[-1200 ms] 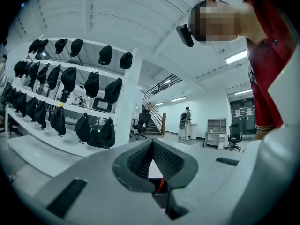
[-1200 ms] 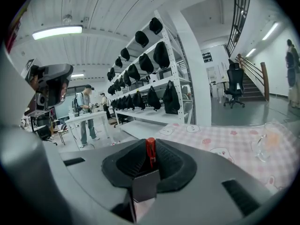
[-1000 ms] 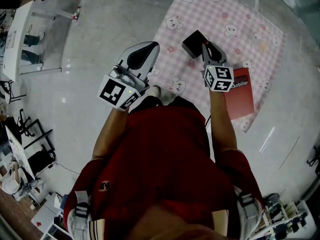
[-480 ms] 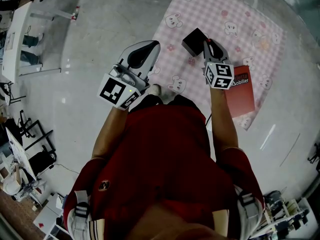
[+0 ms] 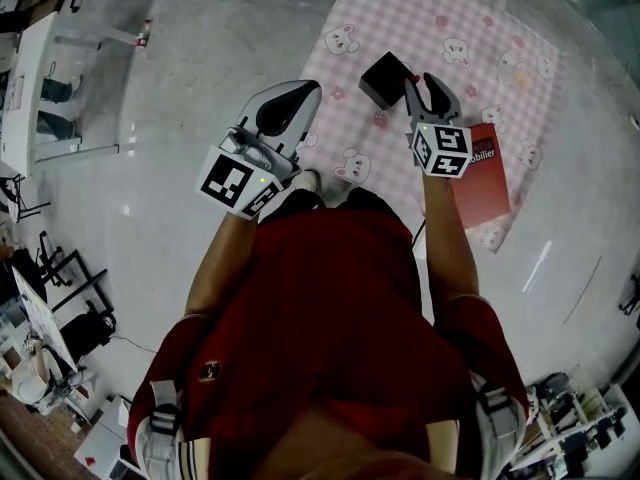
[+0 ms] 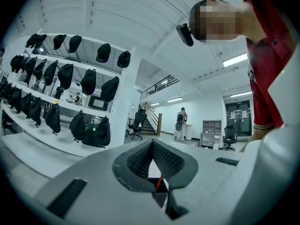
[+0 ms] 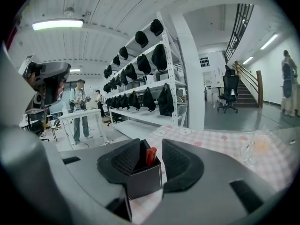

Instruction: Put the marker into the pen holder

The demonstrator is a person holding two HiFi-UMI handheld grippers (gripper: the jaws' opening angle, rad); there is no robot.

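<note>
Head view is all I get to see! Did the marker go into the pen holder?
Observer: Yes. In the right gripper view a red marker stands upright in the black pen holder, with its top poking out.
Operator: Is the right gripper squeezing it?
Observer: No. The right gripper has just been opening its jaws. They stand apart, the marker and holder sit between them, and there is a gap on each side of the marker.
Operator: What about the left one?
Observer: The left gripper has its jaws together with nothing in them. It points toward hanging black bags, away from the holder.
</note>
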